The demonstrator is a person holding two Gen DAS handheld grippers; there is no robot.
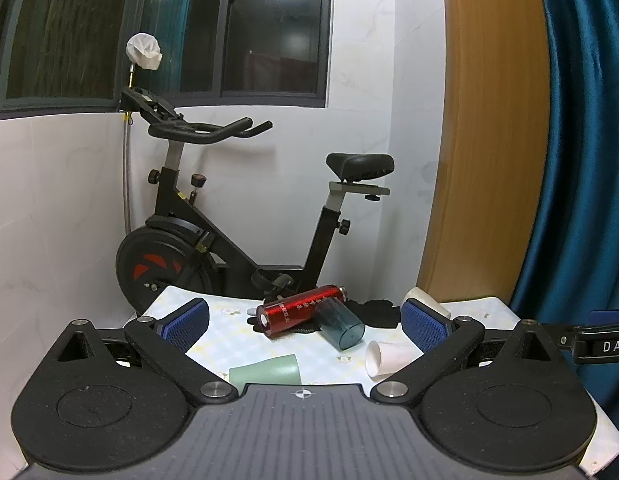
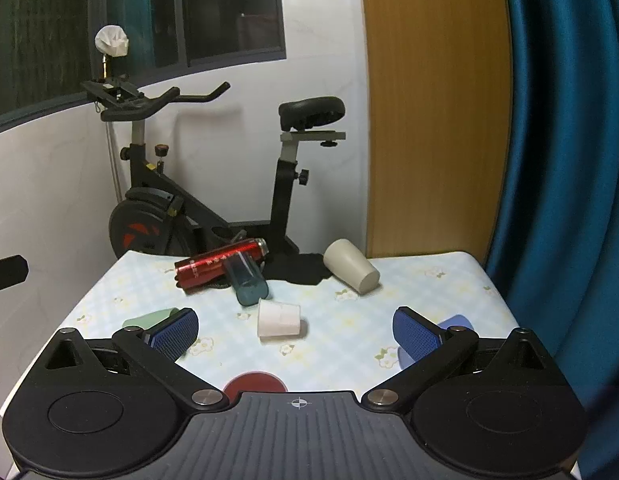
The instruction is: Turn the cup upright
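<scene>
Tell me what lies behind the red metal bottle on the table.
Behind the red metal bottle a black cloth spreads across the floral tablecloth, beyond it a black exercise bike. The translucent teal cup leans against the bottle's front. The bottle hides the cloth's left part.

Both wrist cameras look forward over their spread blue-padded fingers, low and near the floral-clothed table (image 2: 349, 320); both share the red metal bottle (image 1: 299, 310) ahead.

Glossy red metal bottle (image 2: 221, 265), matt white cup (image 2: 278, 319), translucent teal plastic cup (image 2: 248, 283).
</scene>
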